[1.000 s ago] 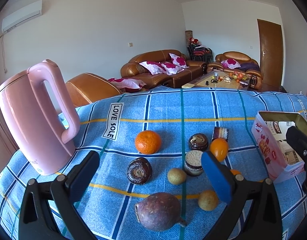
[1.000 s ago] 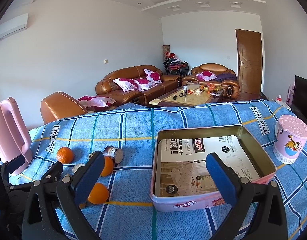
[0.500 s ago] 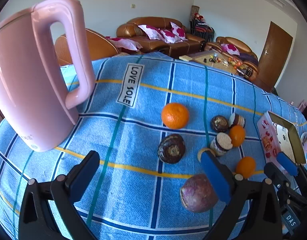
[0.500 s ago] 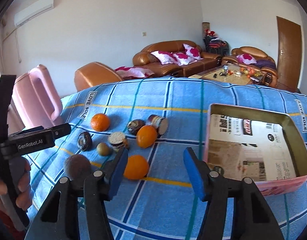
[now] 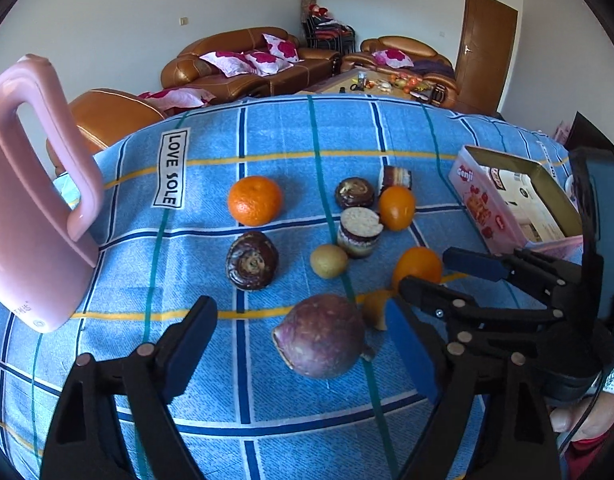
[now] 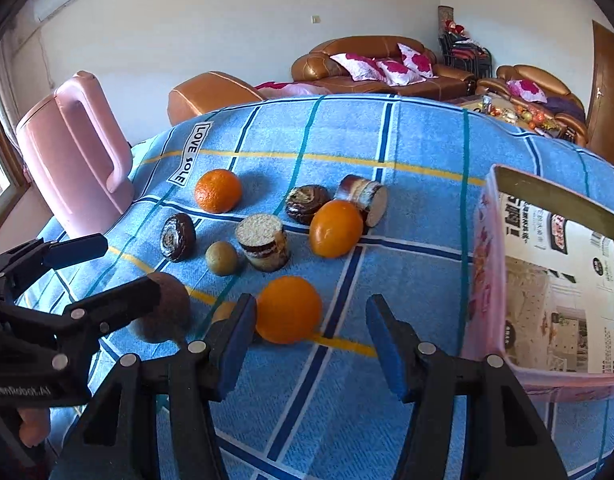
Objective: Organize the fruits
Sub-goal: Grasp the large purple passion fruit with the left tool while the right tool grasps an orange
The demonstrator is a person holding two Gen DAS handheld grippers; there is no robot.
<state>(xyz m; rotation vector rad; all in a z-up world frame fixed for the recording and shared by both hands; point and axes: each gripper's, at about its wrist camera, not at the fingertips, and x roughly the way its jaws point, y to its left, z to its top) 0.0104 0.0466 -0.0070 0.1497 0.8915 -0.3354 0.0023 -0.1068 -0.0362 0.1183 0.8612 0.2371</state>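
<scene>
Both claws hang open over a bench covered in a blue checked cloth [image 5: 275, 140], and neither holds anything.

In the left wrist view, the left claw [image 5: 303, 344] fills the bottom of the frame with its blue pads spread wide. A large purple-brown fruit [image 5: 321, 336] lies on the cloth between them, touching neither pad as far as can be seen. A small orange piece [image 5: 373, 308] sits just right of that fruit, against the inner edge of the right pad.

The right claw [image 6: 311, 344] sits at the bottom centre of its own view, jaws apart. An orange [image 6: 289, 309] lies just beyond its left pad, close to it or touching; I cannot tell which. In the left wrist view this claw enters from the right edge, its tips on either side of that same orange [image 5: 417, 266].

Up the frame from there lie a small greenish-brown fruit [image 6: 222, 257], a second orange [image 6: 335, 229] and a mandarin [image 6: 218, 191], mixed in among several round cakes [image 6: 263, 246].

An open pink tin [image 6: 547, 280] stands at the right of the right wrist view, well apart from the fruit, with only printed paper visible inside. A pink kettle [image 6: 75, 160] stands at the left.
</scene>
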